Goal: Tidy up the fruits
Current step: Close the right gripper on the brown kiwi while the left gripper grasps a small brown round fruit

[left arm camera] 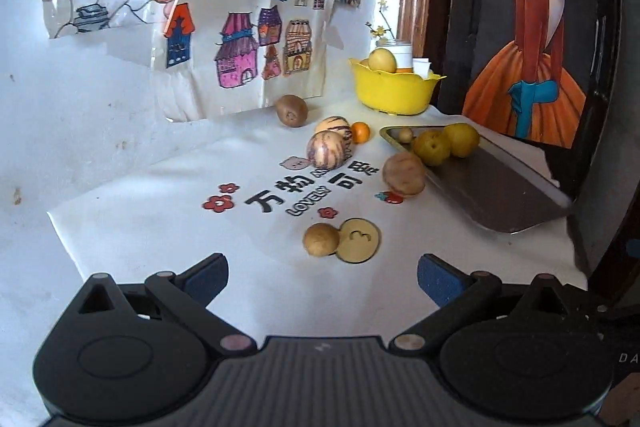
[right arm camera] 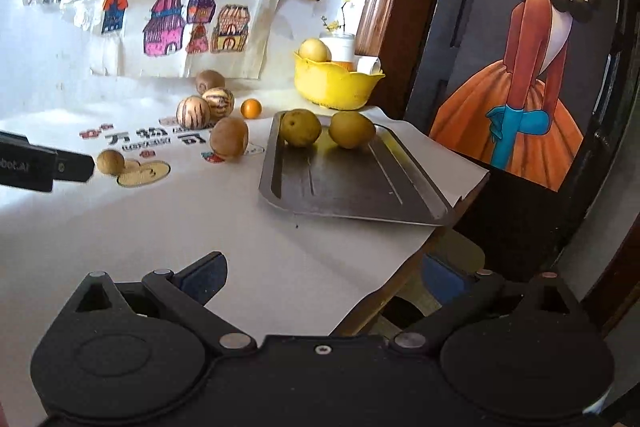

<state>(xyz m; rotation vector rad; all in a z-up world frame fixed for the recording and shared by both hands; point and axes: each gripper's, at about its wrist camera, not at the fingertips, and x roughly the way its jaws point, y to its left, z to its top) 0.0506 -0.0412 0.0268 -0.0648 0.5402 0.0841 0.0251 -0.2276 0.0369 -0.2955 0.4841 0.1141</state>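
Observation:
On the white cloth lie a small tan fruit (left arm camera: 321,239), a brown potato-like fruit (left arm camera: 403,173), two striped melons (left arm camera: 326,149), a small orange (left arm camera: 359,132) and a kiwi (left arm camera: 291,111). Two yellow-green pears (left arm camera: 431,147) and a small nut-like fruit (left arm camera: 405,135) rest on the metal tray (left arm camera: 500,195). The yellow bowl (left arm camera: 394,91) at the back holds a pear and an orange. My left gripper (left arm camera: 322,277) is open, just short of the small tan fruit. My right gripper (right arm camera: 324,277) is open over the table's front edge, below the tray (right arm camera: 344,183), holding nothing. The left gripper's fingers (right arm camera: 74,167) reach in beside the tan fruit (right arm camera: 111,161).
Children's drawings (left arm camera: 248,39) lean against the white wall behind the fruit. A white jar with yellow flowers (left arm camera: 396,49) stands behind the bowl. A dark panel with a painted girl in an orange dress (right arm camera: 532,67) stands at the right. The table edge (right arm camera: 400,287) drops off at the right front.

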